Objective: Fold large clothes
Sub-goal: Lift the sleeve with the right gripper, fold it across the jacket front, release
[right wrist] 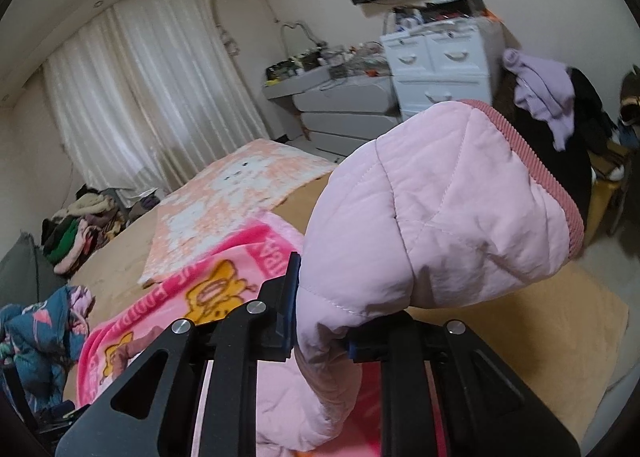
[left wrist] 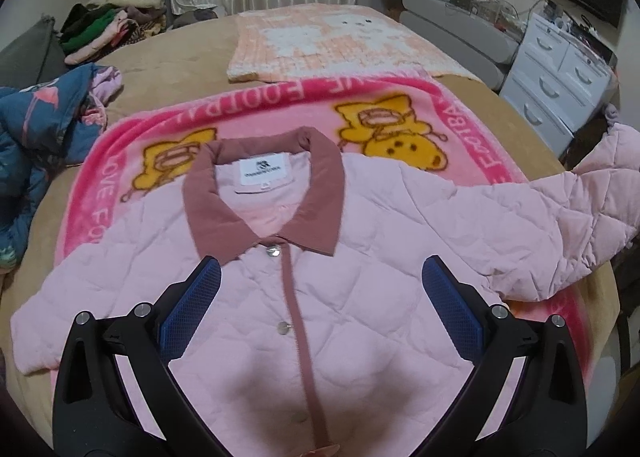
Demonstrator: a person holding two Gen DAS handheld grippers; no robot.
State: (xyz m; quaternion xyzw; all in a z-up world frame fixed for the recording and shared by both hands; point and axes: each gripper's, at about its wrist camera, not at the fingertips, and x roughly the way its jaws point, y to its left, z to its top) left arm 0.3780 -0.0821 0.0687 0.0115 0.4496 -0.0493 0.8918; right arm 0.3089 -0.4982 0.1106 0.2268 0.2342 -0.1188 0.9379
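We have barely begun: the pink jacket lies flat and unfolded, our left gripper gapes empty above it, and our right gripper pinches one sleeve, lifted to fold inward.

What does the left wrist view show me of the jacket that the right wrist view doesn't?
Left wrist only: the pink jacket's buttoned front, its collar and label, and the open left gripper above it, holding nothing. Right wrist only: the right gripper shut on the sleeve, the ribbed cuff lifted off the bed. Both: the pink cartoon blanket under the jacket, and the white drawers.
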